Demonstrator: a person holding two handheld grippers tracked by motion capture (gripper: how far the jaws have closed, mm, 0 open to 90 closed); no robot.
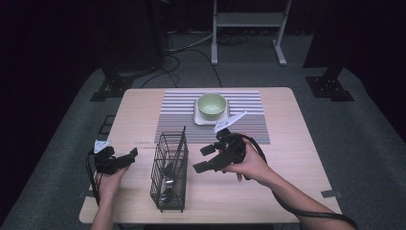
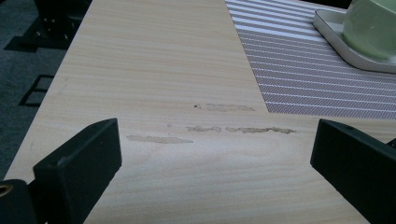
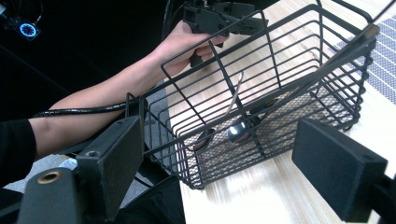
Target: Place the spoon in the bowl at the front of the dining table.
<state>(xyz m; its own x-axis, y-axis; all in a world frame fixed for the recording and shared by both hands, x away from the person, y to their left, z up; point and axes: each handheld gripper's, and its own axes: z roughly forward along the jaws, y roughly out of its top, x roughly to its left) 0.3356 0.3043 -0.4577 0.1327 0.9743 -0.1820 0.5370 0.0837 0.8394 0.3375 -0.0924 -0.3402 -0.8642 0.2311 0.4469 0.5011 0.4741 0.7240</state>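
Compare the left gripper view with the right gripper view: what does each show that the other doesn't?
Left gripper view alone: the green bowl on its white plate, and scuff marks on the bare wood.
Right gripper view alone: the black wire basket with utensils lying inside, plus the person's other hand holding the left gripper.
Both: the wooden table, the striped placemat, and that camera's own two jaws standing apart with nothing between.

A black wire basket (image 1: 169, 172) stands upright in the lower centre of the high view, on the wooden table, holding dark-handled utensils (image 1: 167, 182) inside.
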